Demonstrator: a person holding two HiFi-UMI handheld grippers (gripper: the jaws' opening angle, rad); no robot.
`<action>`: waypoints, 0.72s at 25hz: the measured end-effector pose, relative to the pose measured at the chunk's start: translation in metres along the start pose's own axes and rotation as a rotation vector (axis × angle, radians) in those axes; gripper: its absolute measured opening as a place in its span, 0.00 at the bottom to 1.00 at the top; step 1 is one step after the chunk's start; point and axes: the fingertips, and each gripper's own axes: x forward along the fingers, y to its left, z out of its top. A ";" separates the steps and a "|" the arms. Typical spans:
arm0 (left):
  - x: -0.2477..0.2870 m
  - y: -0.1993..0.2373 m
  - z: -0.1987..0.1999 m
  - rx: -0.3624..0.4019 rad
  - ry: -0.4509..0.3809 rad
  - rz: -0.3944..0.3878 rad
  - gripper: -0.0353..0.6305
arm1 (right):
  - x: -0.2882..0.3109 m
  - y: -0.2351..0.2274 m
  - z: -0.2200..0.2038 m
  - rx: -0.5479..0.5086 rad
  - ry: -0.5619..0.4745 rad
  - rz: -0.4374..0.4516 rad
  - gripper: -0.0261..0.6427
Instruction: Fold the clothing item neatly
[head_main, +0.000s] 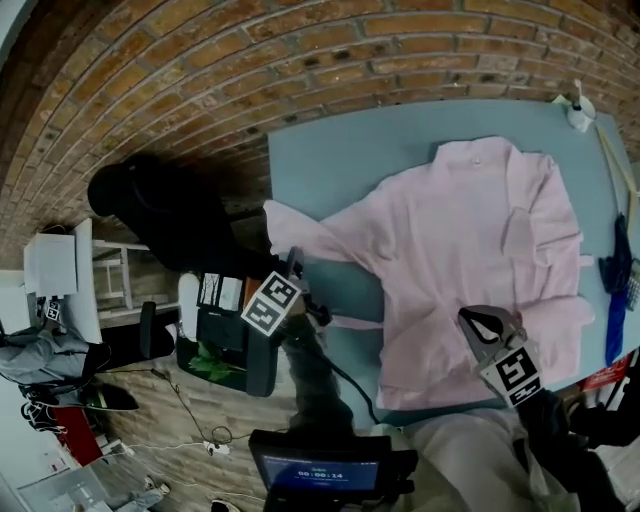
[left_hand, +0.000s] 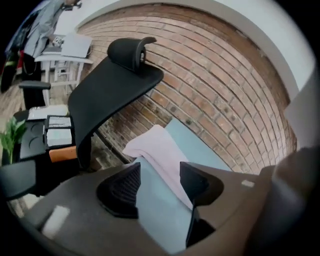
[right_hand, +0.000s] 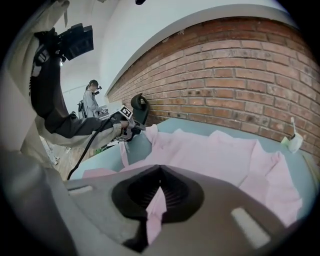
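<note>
Revealing pinched shirt (right_hand: 215, 155), right gripper view alone

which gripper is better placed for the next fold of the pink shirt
Probably right. The right gripper is shut on the near edge of the pale pink shirt, ready to carry it over. The left gripper is open, gripping nothing, the sleeve loose beside it.

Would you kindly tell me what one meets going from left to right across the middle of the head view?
White side table → black office chair → pink shirt → dark blue object.
</note>
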 end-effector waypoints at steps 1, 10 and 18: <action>0.004 0.002 0.004 -0.025 -0.005 0.009 0.44 | 0.004 0.000 0.005 0.007 -0.005 0.006 0.04; 0.016 0.009 0.007 0.110 0.020 0.134 0.32 | 0.082 0.026 0.057 -0.080 -0.026 0.110 0.04; -0.012 -0.065 0.043 0.302 -0.248 -0.096 0.09 | 0.073 0.051 0.065 -0.113 -0.094 0.149 0.04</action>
